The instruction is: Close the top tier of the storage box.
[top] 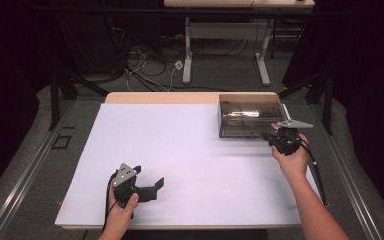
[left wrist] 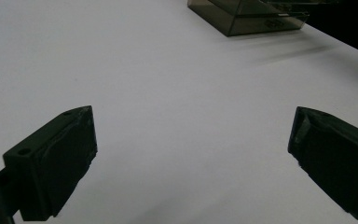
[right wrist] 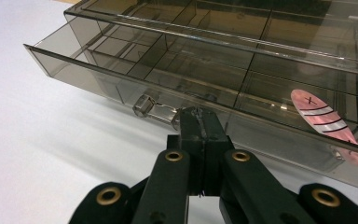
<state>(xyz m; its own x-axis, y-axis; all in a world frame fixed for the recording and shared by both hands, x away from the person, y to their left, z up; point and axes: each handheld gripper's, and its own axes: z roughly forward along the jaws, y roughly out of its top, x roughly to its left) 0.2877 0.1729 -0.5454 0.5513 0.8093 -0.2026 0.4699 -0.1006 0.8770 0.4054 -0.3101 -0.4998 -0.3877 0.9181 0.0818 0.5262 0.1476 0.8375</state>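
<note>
At the upper right of the high view, a smoky clear drawer box sits on the white table, its drawer pulled partly out. In the right gripper view the right gripper has its jaws pressed together on the drawer's small clear handle. A pink striped fishing lure lies in a compartment at the right of that frame. In the lower left of the high view, the left gripper rests on the table, jaws spread wide with nothing between them.
</note>
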